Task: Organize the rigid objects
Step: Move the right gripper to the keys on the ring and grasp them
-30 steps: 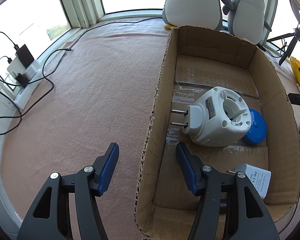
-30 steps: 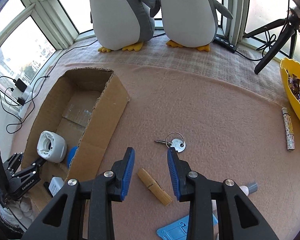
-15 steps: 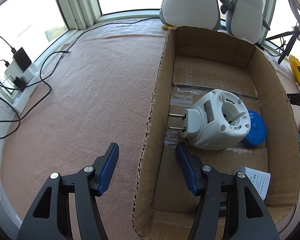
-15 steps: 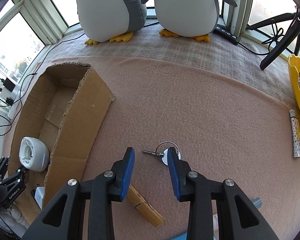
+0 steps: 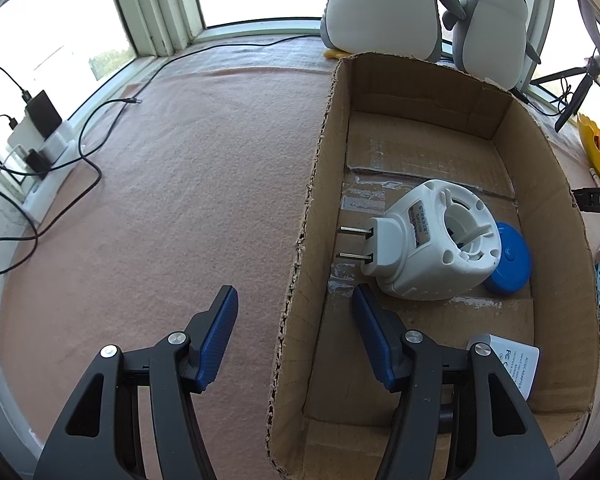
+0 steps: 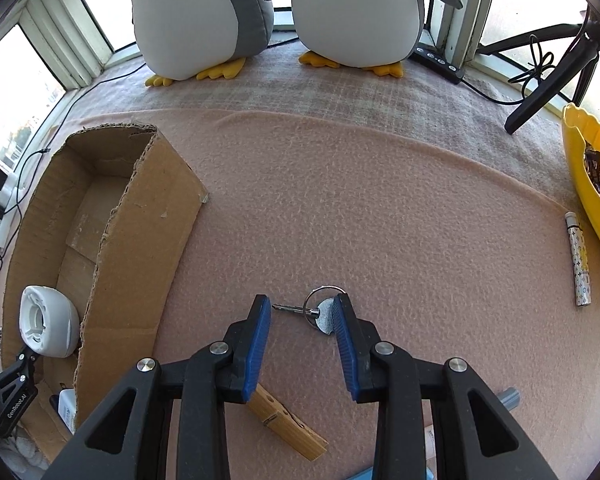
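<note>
A silver key on a ring [image 6: 318, 311] lies on the pink cloth, between the fingertips of my open right gripper [image 6: 302, 310]. A wooden clothespin [image 6: 288, 426] lies under that gripper. The cardboard box [image 5: 552, 200] holds a white plug-in device [image 5: 432, 248], a blue round disc [image 5: 510, 264] and a white power adapter [image 5: 516, 364]. My left gripper [image 5: 294, 312] is open and empty, straddling the box's left wall. The box also shows in the right wrist view [image 6: 140, 248].
Two plush penguins [image 6: 284, 12] stand at the back. A yellow bowl [image 6: 588, 196] with fruit and a patterned tube [image 6: 578, 258] are at the right. A black tripod [image 6: 556, 76] and cables [image 5: 40, 168] with chargers lie by the windows.
My right gripper has moved forward over the cloth so the key now lies between its fingers and the clothespin sits beneath it. My left gripper has barely shifted.
</note>
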Demonstrator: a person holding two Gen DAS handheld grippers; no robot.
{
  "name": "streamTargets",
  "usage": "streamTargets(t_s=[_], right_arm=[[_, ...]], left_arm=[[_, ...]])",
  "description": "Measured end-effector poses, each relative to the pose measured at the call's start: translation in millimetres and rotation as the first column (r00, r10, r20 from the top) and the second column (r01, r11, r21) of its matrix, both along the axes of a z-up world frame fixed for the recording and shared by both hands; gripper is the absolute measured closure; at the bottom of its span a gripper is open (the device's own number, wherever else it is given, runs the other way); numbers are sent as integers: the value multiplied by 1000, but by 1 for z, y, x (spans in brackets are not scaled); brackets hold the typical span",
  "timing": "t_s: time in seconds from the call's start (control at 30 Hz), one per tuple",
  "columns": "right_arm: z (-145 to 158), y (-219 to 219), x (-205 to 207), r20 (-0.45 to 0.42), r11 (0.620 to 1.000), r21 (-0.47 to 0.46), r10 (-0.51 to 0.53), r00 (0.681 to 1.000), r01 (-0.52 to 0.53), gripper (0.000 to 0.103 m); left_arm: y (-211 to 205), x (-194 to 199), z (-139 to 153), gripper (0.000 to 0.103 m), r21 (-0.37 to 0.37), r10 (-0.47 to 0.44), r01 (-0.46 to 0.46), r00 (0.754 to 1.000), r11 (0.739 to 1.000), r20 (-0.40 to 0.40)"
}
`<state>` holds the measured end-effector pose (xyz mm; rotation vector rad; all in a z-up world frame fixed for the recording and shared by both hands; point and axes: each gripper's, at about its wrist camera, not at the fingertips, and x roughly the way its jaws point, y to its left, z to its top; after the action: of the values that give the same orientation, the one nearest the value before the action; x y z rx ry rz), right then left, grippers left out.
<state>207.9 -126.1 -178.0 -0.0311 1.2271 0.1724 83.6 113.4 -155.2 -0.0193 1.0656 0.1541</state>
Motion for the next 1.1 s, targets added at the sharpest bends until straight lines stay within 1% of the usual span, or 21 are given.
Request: streamTargets(t_s=[0.07, 0.17, 0.2, 0.27, 0.33, 0.37, 0.47, 0.57, 0.7, 0.77, 1.0, 1.1], right_arm=[[0, 1, 1, -5, 1000, -11, -7, 1000, 7, 76], [0, 1, 3, -18, 1000, -19, -15, 1000, 15, 77], [0, -1, 4, -27, 1000, -13, -24, 999, 24, 78], [0, -6, 7, -48, 999, 19, -47, 998, 48, 79], [-1, -13, 10, -70, 996, 61, -68, 995, 72, 79], [-1, -14, 10, -73, 995, 65, -70, 995, 75, 80], [-1, -10, 9, -65, 997, 24, -65, 996, 67, 85], [-1, -9, 10, -67, 998, 12, -67, 996, 68, 87], [0, -5, 10, -61, 999, 2, -40, 997, 40, 90], [0, -4, 10, -63, 999, 2, -32, 997, 32, 97], [0, -8, 9, -58, 1000, 19, -15, 998, 16, 97], [1, -6, 7, -51, 1000, 3, 2, 999, -2, 97]], left_arm=[[1, 0, 0, 43, -5, 0, 0, 1000, 1000, -1], [0, -1, -1, 43, -36, -12, 12, 1000, 999, -8], [-2, -2, -1, 43, -31, -14, 14, 1000, 999, -5], [-5, -3, 0, 43, -14, -25, 25, 1000, 1000, 2], [-4, -3, -1, 43, -25, -24, 24, 1000, 999, 1], [-4, -2, -1, 43, -30, -24, 24, 1000, 999, 0], [-5, -1, 0, 43, -23, -29, 29, 1000, 999, 1], [-5, -2, 0, 43, -22, -30, 30, 1000, 999, 2], [-4, -2, 0, 43, -29, -31, 31, 1000, 999, 2], [-3, -2, -1, 43, -31, -30, 30, 1000, 999, 1], [-1, -2, 0, 43, -35, -29, 29, 1000, 999, 2], [-2, -1, 0, 43, -35, -29, 29, 1000, 999, 2]])
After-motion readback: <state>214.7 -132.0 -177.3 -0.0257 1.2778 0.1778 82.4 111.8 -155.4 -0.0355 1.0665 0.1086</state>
